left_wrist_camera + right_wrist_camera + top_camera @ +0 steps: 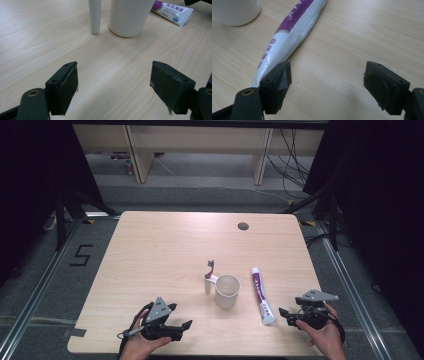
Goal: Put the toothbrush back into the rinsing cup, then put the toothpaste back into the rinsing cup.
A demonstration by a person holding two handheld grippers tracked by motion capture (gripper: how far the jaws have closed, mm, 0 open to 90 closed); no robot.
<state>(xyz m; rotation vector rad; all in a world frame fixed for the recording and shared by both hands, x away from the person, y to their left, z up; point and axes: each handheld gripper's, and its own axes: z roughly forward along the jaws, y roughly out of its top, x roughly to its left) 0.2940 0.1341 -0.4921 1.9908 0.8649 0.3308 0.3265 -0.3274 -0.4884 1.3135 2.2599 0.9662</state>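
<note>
We see a light wooden table (150,255) with three things near its middle. A white cup (227,291) stands upright. Just to its left a toothbrush (209,276) with a white handle and reddish neck lies with its head pointing far; we cannot tell whether it touches the cup. To the right of the cup, and apart from it, a white and purple toothpaste tube (261,295) lies flat, running from far to near.

At the near left edge we find the left gripper (181,316), held in a hand (137,344), its jaws spread wide with nothing between them; in the left gripper view they frame bare wood, with the cup farther off.

At the near right we find the right gripper (286,316), held in the other hand (326,337), its jaws also released and empty. In the right gripper view the near end of the tube lies just beside the left-hand jaw.
</note>
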